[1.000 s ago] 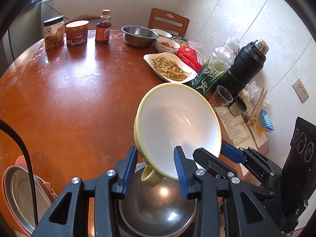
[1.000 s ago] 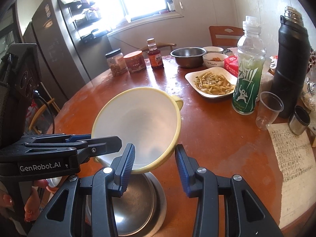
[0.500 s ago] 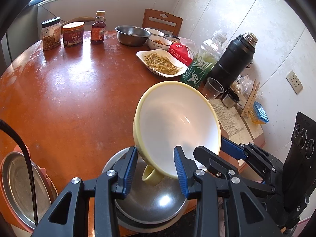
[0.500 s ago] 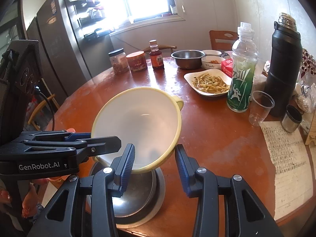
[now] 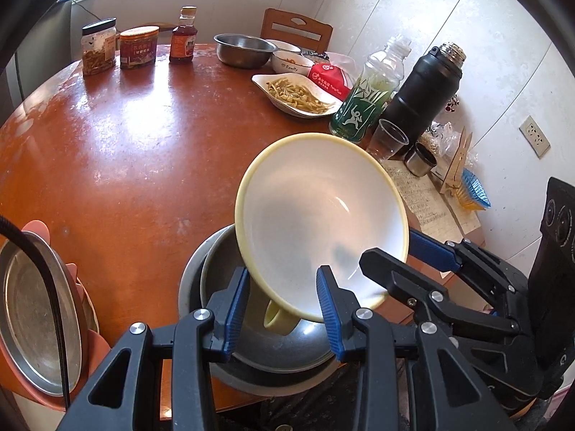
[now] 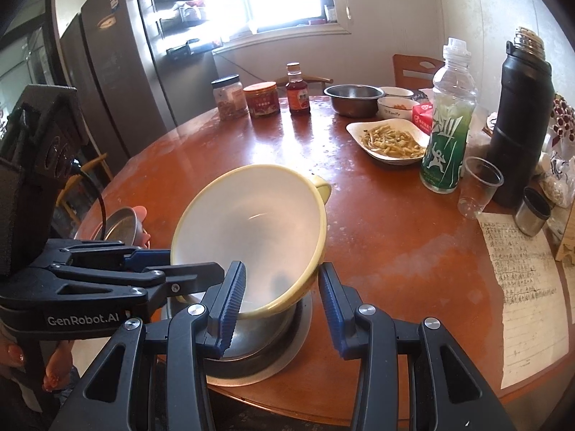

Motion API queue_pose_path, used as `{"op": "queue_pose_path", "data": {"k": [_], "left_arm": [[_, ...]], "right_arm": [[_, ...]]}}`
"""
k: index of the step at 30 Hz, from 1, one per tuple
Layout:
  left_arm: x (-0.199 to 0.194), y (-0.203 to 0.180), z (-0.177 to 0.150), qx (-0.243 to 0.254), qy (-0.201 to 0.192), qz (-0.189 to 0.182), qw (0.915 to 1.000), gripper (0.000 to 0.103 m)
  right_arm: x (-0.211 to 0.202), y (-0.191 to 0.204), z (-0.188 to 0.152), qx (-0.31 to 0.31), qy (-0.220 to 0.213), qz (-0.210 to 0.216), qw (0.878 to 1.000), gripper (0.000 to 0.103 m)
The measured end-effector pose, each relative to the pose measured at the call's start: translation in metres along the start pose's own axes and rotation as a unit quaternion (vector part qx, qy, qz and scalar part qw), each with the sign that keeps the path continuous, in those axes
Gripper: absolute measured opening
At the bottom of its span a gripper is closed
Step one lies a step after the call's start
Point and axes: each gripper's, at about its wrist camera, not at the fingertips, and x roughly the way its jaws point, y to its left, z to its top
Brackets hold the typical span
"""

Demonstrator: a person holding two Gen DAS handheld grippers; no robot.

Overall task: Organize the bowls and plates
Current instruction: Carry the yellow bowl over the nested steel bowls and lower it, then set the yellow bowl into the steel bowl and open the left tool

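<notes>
A white bowl with a yellow rim [image 5: 316, 215] and small loop handles hangs tilted, held by both grippers. My left gripper [image 5: 282, 312] is shut on its near rim, beside one handle [image 5: 278, 318]. My right gripper [image 6: 280, 307] is shut on the opposite rim, one finger inside the bowl [image 6: 251, 226] and one outside. Each gripper also shows in the other's view: the right gripper [image 5: 390, 251] and the left gripper [image 6: 194, 262]. Directly below the bowl, a steel bowl [image 5: 287, 344] rests in a steel plate [image 5: 190, 273] at the table's near edge.
A steel plate [image 5: 32, 323] on a pink plate [image 5: 90, 327] lies at the left edge. Farther back stand jars [image 5: 138, 46], a sauce bottle [image 5: 183, 36], a steel bowl [image 5: 244, 50], a dish of food [image 5: 298, 93], a green bottle [image 5: 366, 104], a black flask [image 5: 424, 97], a plastic cup [image 5: 388, 140] and a paper sheet [image 6: 524, 280].
Both grippers carried the yellow-rimmed bowl back toward the table's near edge. It now hangs lower, right over the steel bowl. The grips look unchanged.
</notes>
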Motion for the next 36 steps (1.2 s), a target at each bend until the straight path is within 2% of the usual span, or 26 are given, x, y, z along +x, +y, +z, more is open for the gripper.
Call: {"op": "queue_pose_path", "data": {"k": [5, 36], "left_arm": [[0.002, 0.001, -0.005, 0.007, -0.012, 0.003, 0.9999, 0.038], [0.013, 0.003, -0.020, 0.028, -0.010, 0.042, 0.9987, 0.038]], "right_arm": [[0.002, 0.004, -0.003, -0.010, 0.007, -0.006, 1.000, 0.045], [0.006, 0.016, -0.010, -0.020, 0.020, 0.011, 1.000, 0.045]]}}
